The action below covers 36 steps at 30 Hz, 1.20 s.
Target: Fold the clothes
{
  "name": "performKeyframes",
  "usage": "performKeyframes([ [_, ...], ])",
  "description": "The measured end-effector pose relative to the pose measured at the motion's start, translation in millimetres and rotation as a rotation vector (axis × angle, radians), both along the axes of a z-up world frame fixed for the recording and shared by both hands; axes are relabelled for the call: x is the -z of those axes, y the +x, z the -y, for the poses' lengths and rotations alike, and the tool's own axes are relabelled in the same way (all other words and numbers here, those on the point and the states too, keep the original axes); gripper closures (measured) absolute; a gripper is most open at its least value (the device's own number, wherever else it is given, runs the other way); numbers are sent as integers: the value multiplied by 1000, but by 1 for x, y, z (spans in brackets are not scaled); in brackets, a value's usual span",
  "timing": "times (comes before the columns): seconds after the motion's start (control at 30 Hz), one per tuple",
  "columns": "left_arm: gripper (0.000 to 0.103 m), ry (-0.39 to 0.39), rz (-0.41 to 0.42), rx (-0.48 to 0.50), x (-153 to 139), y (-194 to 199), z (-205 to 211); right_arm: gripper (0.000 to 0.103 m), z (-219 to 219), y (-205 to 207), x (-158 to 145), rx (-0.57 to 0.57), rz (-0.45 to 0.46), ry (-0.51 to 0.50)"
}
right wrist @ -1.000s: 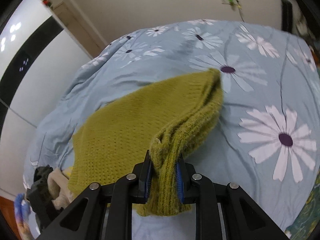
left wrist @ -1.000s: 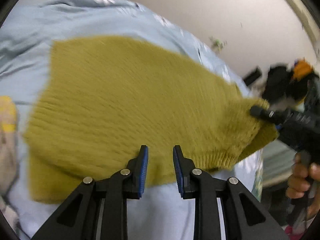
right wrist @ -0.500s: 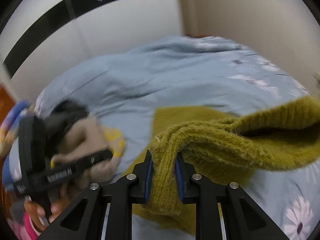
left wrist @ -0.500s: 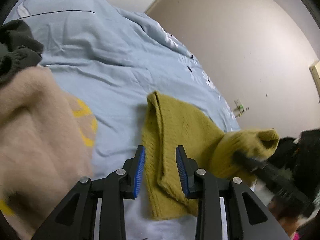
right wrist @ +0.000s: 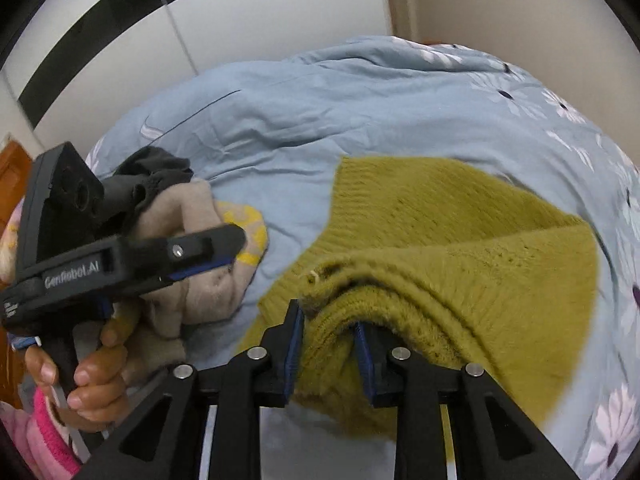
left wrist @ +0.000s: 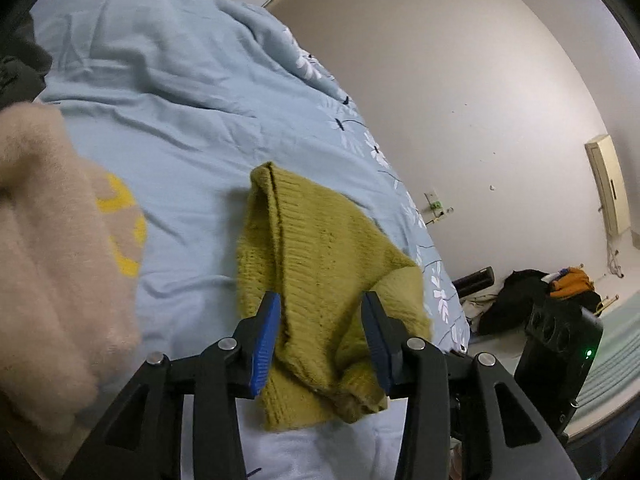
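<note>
I have the right gripper [right wrist: 326, 344] clamped on a thick fold of the mustard-yellow knit sweater [right wrist: 460, 240]; the jaws are pressed in on the bunched knit, which bulges over them and hides part of the right pad. From that pinch the sweater spreads away to the right and far side across the blue floral duvet [right wrist: 320, 120] on the bed, its ribbed hem running along the left edge of the garment.

In the left wrist view, my left gripper [left wrist: 322, 334] has its jaws apart, with the near end of the sweater [left wrist: 320, 248] lying between and beyond the blue pads. I cannot tell whether the pads touch the knit. The sweater is doubled over here, a seam running away toward its far corner, and the duvet [left wrist: 180, 100] stretches off to the far left.

To the left of the sweater, apart from it, sits a heap of other clothes: a beige garment with a yellow print [right wrist: 208, 248] and a dark grey one [right wrist: 152, 172] on top at the far side. In the right wrist view the left gripper [right wrist: 228, 254] is seen from the side in front of that heap, held by the left hand [right wrist: 86, 376] in a pink striped cuff. A white wardrobe with a black band [right wrist: 200, 20] stands beyond the bed.
</note>
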<state>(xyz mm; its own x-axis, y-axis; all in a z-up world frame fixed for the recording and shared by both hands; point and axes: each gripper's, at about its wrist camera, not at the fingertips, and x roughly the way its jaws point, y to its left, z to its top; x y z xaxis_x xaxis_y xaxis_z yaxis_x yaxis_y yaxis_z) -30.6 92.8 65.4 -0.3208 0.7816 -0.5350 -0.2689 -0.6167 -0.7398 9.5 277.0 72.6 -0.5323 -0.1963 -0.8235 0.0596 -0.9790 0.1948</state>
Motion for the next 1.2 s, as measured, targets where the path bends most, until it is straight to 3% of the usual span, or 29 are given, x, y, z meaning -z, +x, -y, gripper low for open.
performKeyframes([
  [0.07,54,-7,-37,16,-6,4,-3,64,-14,17,-6,28,-3,-43],
  [0.2,48,-37,-117,76,-19,15,-16,61,-47,53,-20,112,-28,-74],
  [0.37,42,-171,-257,165,-34,40,-49,52,-113,87,-18,353,-28,-104],
  [0.5,40,-310,-371,211,-36,59,-75,45,-151,96,8,469,34,-161],
  [0.63,40,-430,-421,225,-27,63,-95,45,-146,88,28,404,93,-153],
  [0.8,41,-509,-413,210,-17,56,-110,45,-139,72,42,389,120,-39],
  [0.93,51,-479,-388,196,-15,50,-105,45,-146,70,51,424,132,-46],
  [1.0,58,-460,-381,189,-15,48,-103,50,-142,71,53,414,133,-23],
  [1.1,74,-429,-354,205,-13,47,-104,69,-139,71,53,419,139,24],
  [1.13,79,-425,-351,209,-13,47,-104,80,-139,70,52,427,141,26],
  [1.2,81,-404,-347,216,-15,50,-103,85,-138,69,45,440,134,78],
])
